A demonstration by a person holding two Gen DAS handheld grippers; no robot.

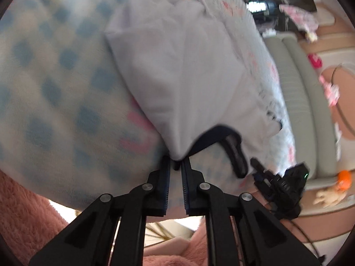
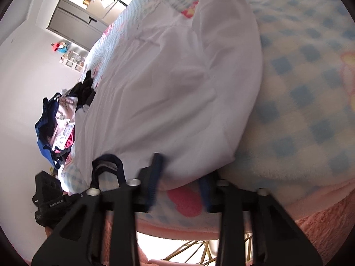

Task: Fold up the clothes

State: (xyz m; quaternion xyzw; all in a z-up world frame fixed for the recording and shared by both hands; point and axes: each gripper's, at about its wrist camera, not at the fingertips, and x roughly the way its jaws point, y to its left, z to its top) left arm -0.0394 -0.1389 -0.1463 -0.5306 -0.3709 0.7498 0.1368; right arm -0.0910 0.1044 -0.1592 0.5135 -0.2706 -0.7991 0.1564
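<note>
A white garment [image 1: 184, 73] with a dark navy collar [image 1: 213, 137] lies on a blue-checked blanket [image 1: 55, 77]. My left gripper [image 1: 176, 166] is shut on the white garment's near edge beside the collar. In the right wrist view the same white garment [image 2: 177, 84] spreads across the blanket [image 2: 306, 93]. My right gripper [image 2: 179, 173] is open, its fingers [image 2: 155, 173] wide apart over the garment's near edge, with the navy collar [image 2: 108, 161] just to its left. The other gripper [image 1: 281, 184] shows at the right of the left wrist view.
A pile of dark and pink clothes [image 2: 60, 119] lies at the blanket's far left. A grey cabinet [image 2: 73, 24] stands against the white wall. A grey padded bed frame [image 1: 306, 102] runs along the right. Pink fuzzy fabric [image 1: 24, 212] lies below the blanket.
</note>
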